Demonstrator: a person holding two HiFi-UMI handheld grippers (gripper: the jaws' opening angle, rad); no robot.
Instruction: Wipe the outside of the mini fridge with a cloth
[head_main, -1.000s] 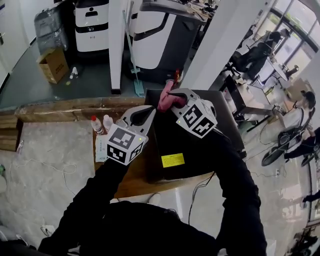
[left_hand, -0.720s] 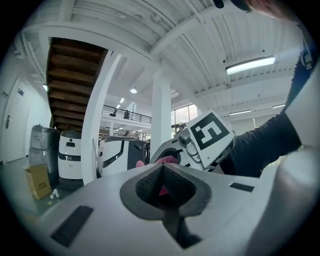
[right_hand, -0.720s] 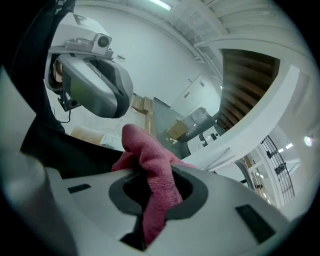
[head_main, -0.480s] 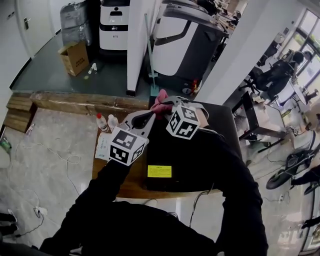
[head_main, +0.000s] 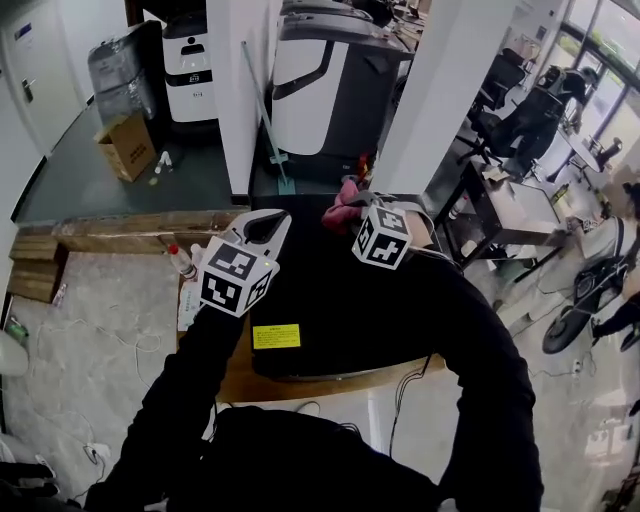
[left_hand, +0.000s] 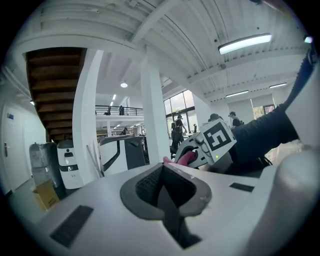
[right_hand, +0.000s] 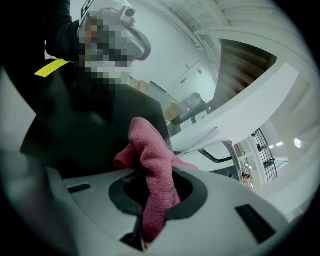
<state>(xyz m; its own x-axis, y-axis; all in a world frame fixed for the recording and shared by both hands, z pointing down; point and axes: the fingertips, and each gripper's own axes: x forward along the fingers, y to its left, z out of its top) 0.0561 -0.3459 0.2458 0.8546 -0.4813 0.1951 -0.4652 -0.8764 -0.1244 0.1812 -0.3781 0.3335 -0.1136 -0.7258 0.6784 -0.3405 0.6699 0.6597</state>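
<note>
Wiping the mini fridge: the black mini fridge (head_main: 325, 295) is sitting on the wooden table (head_main: 310, 385), and the work is happening on its top panel. Nothing here is showing the front or side walls getting any attention yet.
Right gripper: the right gripper (head_main: 352, 210) is reaching to the far edge of the top, with its jaws clamping the cloth. Half a second ago it was working near the far left corner. Now it is sitting about midway along that edge, so it appears to be travelling rightward along the back rim, though the head camera is shifting too.
Left gripper: the left gripper (head_main: 277, 220) is hovering just beside the fridge's far left corner, its jaws pressing together with nothing between them. It is holding much the same station as before and is taking no part in the wipe.
Cloth: the pink cloth (head_main: 343, 203) is bunching out of the right jaws, with a fold trailing toward the dark top. How firmly it is pressing is not showing.
Yellow sticker: the yellow sticker (head_main: 276, 336) is lying on the near left of the top, well apart from the cloth.
Task reading: the pass is probably covering only the back strip of the top, so most of the outside is likely still waiting.
</note>
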